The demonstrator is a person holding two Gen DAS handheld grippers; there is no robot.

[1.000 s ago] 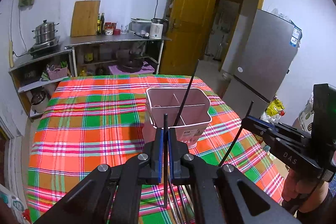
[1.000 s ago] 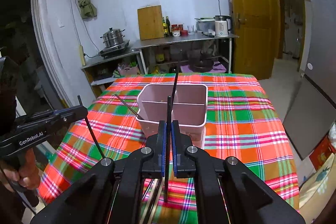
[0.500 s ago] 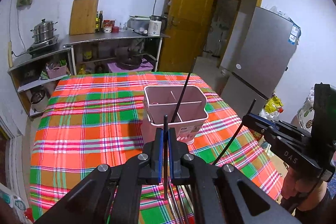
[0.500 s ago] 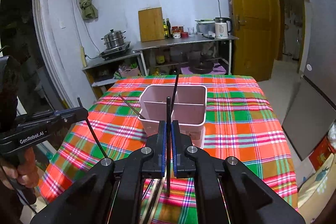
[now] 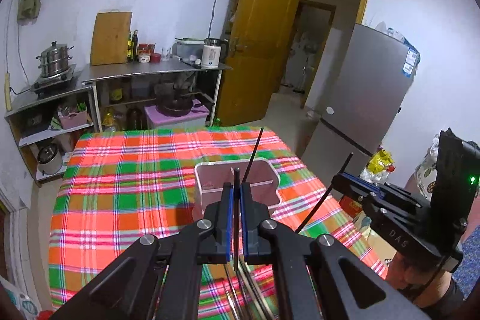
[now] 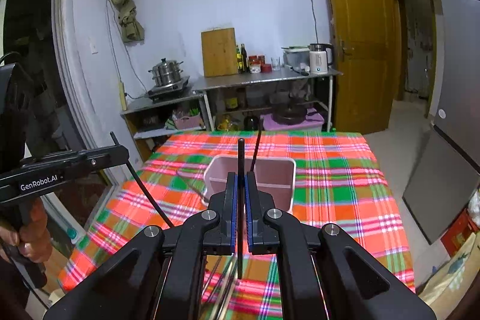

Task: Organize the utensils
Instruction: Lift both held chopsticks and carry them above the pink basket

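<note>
Both tongs had lifted since earlier. Left tongs [image 5: 236, 210] clamped one upright black chopstick [image 5: 236, 218]; right tongs [image 6: 240, 206] clamped another [image 6: 240, 200]. Pink holder [image 6: 264, 170] sat just ahead, below both, on the plaid worktop [image 6: 330, 170].

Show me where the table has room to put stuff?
The checked tablecloth is bare left of the pink utensil holder and behind it toward the shelves. It is crowded at the near edge, where loose chopsticks lie under the grippers.
</note>
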